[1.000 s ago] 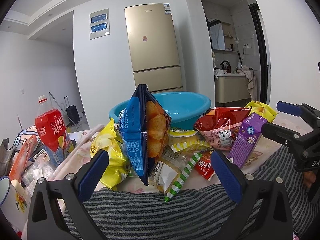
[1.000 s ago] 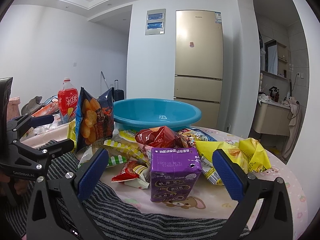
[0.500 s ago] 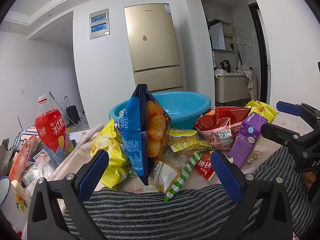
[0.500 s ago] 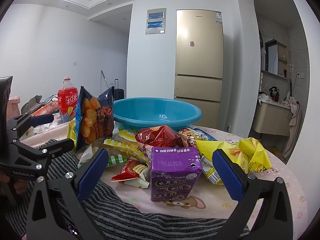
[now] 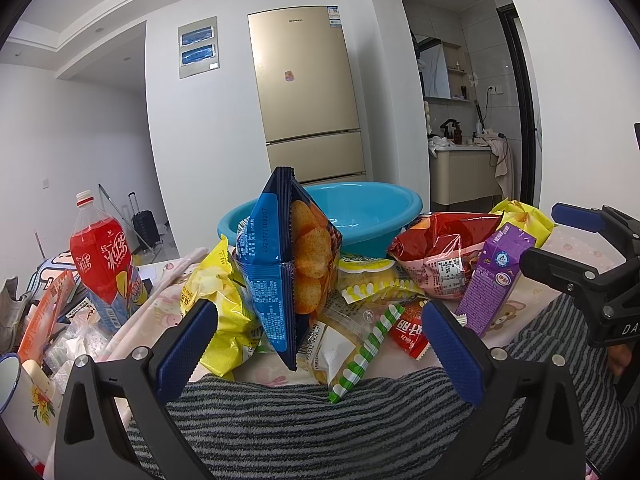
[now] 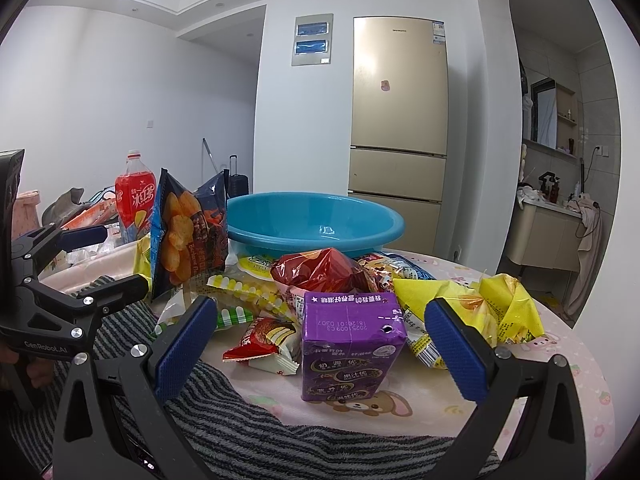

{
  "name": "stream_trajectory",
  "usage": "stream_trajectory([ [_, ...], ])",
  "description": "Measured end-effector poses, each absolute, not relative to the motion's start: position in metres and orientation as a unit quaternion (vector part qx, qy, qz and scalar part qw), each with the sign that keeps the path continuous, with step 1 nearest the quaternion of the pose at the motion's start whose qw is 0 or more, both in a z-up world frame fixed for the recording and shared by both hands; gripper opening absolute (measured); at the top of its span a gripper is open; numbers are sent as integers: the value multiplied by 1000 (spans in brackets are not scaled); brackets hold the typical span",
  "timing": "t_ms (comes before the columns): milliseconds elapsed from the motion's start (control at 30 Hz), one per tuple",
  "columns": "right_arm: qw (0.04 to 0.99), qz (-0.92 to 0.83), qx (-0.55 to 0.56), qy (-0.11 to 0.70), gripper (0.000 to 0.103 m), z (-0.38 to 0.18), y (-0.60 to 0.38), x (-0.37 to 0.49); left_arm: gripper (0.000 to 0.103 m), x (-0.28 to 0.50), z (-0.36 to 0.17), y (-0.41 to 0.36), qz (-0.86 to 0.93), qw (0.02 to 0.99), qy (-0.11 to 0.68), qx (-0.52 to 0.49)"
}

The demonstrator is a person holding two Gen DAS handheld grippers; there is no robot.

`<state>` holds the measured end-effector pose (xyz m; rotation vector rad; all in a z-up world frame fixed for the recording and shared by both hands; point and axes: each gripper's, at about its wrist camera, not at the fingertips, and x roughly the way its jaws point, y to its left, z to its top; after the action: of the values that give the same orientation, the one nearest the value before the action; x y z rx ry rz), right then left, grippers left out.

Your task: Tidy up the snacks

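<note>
We hold our left gripper (image 5: 320,344) with its blue pads spread wide and nothing between them, low over a striped grey cloth (image 5: 320,420) at the near edge of the tabletop (image 6: 560,344). Straight ahead of it the blue chip bag (image 5: 290,264) stands upright among the snacks, with a yellow bag (image 5: 216,296) just beside it and the empty blue basin (image 5: 360,212) behind. Our right gripper (image 6: 320,346) is likewise wide apart and empty, facing the purple drink carton (image 6: 350,344), which stands upright on the tabletop. A red bag (image 6: 324,272) lies behind the carton, crumpled yellow bags (image 6: 480,304) to its right. A red drink bottle (image 5: 104,260) stands at far left.
</note>
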<state>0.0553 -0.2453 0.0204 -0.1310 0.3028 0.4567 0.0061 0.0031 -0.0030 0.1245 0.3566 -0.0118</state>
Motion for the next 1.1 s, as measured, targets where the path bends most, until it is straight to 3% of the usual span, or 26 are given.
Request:
stream_trajectory([
  [867, 960, 225, -65, 152, 103, 18, -245, 57, 103, 4, -1, 9, -3, 984, 173, 52],
  [1100, 960, 225, -67, 151, 103, 18, -245, 57, 103, 41, 12, 23, 29, 969, 241, 41],
])
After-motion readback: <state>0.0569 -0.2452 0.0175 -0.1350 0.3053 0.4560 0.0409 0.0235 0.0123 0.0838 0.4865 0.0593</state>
